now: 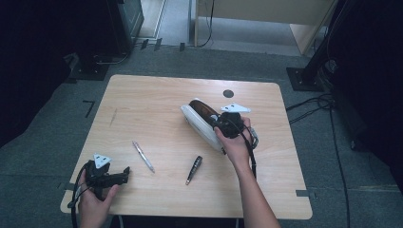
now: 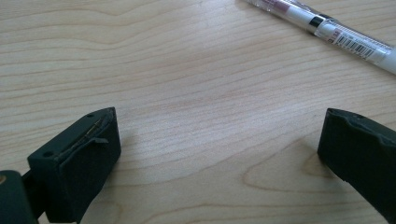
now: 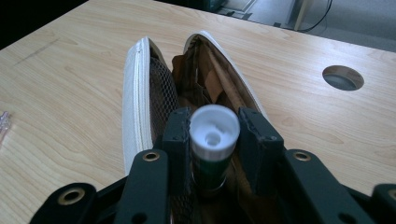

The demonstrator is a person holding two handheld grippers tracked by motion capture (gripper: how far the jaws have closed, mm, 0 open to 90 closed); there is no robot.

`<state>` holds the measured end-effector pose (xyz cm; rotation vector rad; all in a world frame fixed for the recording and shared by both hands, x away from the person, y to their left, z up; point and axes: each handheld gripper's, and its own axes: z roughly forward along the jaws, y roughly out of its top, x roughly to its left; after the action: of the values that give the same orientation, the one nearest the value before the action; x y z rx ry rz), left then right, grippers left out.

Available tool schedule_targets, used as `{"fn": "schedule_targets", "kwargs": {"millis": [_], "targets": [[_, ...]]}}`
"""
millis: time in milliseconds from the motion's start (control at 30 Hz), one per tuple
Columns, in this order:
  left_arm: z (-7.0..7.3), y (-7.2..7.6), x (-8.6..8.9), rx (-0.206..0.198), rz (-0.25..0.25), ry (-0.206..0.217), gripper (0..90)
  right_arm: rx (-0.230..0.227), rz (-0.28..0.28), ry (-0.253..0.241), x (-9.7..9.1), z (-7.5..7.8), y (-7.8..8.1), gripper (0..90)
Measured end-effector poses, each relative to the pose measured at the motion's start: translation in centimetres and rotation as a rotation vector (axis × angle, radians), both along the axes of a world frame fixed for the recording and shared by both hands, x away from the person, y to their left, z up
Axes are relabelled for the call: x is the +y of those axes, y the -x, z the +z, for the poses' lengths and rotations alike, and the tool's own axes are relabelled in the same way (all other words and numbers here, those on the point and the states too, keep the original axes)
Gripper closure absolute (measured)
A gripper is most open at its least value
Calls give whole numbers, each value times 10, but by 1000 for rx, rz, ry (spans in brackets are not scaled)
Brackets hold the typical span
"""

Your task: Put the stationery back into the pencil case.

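Observation:
An open white pencil case [image 1: 200,124] with a brown lining lies right of the table's middle. My right gripper [image 1: 228,126] hovers at its near end. In the right gripper view the jaws are shut on a green marker with a white cap [image 3: 214,135], held upright over the case's open mouth [image 3: 196,79]; a mesh pocket lines the case's left wall. My left gripper [image 1: 124,173] rests at the table's front left corner, open and holding nothing [image 2: 219,140]. A clear white pen [image 1: 143,156] [image 2: 327,28] lies just beyond it.
A dark pen [image 1: 194,169] lies near the front middle of the wooden table [image 1: 157,99]. A round cable hole [image 1: 228,93] [image 3: 342,77] sits behind the case. Black stands, cables and grey carpet surround the table.

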<state>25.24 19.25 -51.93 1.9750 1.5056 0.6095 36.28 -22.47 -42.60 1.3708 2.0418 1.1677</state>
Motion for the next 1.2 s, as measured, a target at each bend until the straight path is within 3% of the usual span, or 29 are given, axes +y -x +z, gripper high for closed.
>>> {"fn": "schedule_targets", "kwargs": {"millis": [400, 633, 933, 1200], "targets": [[0, 0, 0, 0, 0, 0, 0, -26, -5, -20, -5, 10, 3, 797], [0, 0, 0, -1, 0, 0, 0, -53, 1, -24, -6, 16, 15, 802], [0, 0, 0, -1, -1, -1, 0, -71, 9, -48, -7, 25, 44, 690], [0, 0, 0, -1, 0, 0, 0, -73, -13, -52, -2, 26, 71, 510]]}}
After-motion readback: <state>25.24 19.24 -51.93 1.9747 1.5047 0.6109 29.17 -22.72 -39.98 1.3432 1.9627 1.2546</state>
